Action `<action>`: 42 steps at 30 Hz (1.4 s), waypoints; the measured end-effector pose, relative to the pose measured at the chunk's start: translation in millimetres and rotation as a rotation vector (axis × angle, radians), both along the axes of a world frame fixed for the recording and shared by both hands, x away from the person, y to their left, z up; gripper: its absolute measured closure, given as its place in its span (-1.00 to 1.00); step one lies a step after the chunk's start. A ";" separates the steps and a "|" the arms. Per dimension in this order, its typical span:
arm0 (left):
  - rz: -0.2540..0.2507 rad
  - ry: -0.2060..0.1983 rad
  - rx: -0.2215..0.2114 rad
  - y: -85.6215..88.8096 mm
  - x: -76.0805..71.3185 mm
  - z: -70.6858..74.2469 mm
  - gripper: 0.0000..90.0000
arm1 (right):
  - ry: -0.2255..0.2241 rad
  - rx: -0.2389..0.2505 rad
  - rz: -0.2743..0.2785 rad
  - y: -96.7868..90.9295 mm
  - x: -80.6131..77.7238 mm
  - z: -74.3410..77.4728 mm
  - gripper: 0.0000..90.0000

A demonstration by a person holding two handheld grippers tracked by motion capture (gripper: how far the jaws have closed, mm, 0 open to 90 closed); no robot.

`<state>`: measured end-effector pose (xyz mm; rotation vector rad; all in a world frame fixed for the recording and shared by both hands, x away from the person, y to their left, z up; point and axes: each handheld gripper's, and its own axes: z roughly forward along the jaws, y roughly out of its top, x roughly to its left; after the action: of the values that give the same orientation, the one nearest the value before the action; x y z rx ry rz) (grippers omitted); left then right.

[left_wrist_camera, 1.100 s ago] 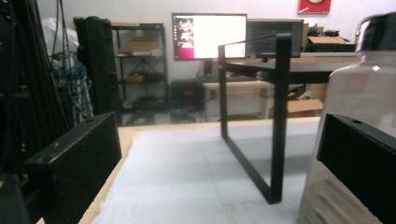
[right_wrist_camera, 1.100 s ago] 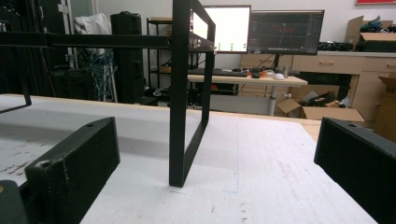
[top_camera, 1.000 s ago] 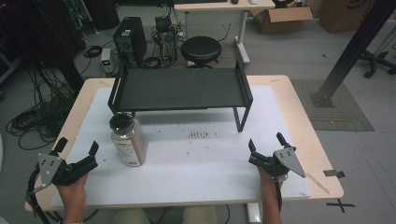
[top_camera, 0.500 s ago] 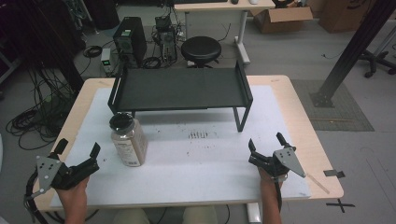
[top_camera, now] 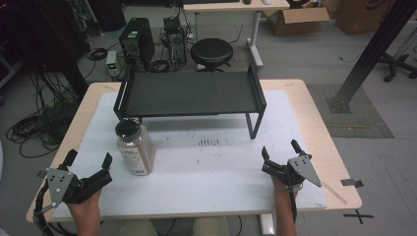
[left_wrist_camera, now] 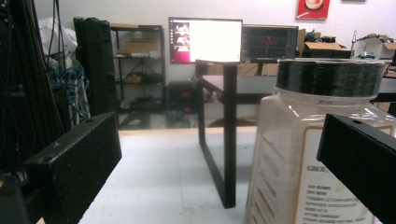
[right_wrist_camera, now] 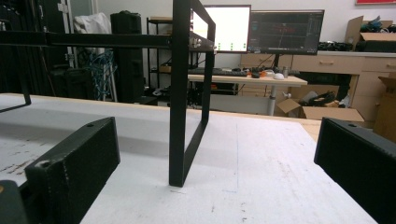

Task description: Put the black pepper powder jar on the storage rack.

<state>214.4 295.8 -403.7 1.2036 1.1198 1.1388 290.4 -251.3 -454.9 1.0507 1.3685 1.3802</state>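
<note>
Change since earlier: left claw point(top_camera: 86, 165) had drifted a little lower and further left along the near edge of the counter point(top_camera: 314, 128), away from the jar; right claw point(top_camera: 279, 153) and everything else had kept their places.
Left claw state: jaws spread wide, holding nothing, pointing up and right toward the jar.
Right claw state: jaws likewise wide apart and empty, resting low near the front right of the counter, with the shelf's leg point(right_wrist_camera: 178, 107) ahead of it.
Thing in hand: clear plastic jar point(top_camera: 135, 147) with a black lid point(top_camera: 127, 129), upright on the white mat, just in front of the left end of the black wire shelf point(top_camera: 192, 93).
Jar relative to left claw: near, ahead and to the claw's right; apart, not touching. In the left gripper view the jar point(left_wrist_camera: 308, 154) stood off-centre, partly behind the right-hand jaw rather than between the two.
Progress: judged to be at the very start; nothing was gripped, the jar sat untouched, and the shelf top was bare.
Left to do: probably to line the left claw up on the jar, close on it and lift; where it should go could not be told, though the shelf looked likely.
</note>
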 end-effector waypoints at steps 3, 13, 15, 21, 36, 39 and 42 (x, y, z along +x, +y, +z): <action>-0.007 0.005 0.000 -5.4 0.0 -0.5 -1.00 | 0.000 0.000 0.000 0.0 0.0 0.0 -1.00; -0.008 0.007 0.006 -22.1 -0.6 -0.8 -0.99 | -0.003 0.000 0.001 0.0 -0.2 -0.1 -1.00; -0.012 0.006 0.004 -25.9 -0.8 -0.9 -1.00 | -0.002 0.000 0.001 0.0 -0.2 -0.1 -1.00; -0.014 0.007 0.006 -36.5 -0.5 -1.9 -0.99 | -0.003 -0.001 0.001 0.0 -0.2 -0.1 -1.00; -0.002 0.031 0.009 -60.1 3.8 -8.8 -1.00 | -0.004 0.000 0.001 -0.1 -0.3 -0.1 -1.00; 0.003 0.037 0.013 -63.8 5.8 -10.8 -1.00 | -0.004 0.000 0.001 -0.1 -0.3 -0.1 -1.00; 0.006 0.044 0.023 -67.3 8.7 -12.9 -1.00 | -0.003 0.000 0.001 -0.1 -0.4 -0.1 -1.00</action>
<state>223.1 228.5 -416.6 1.2492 1.1477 1.1375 290.0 -251.4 -455.0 1.0474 1.3667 1.3825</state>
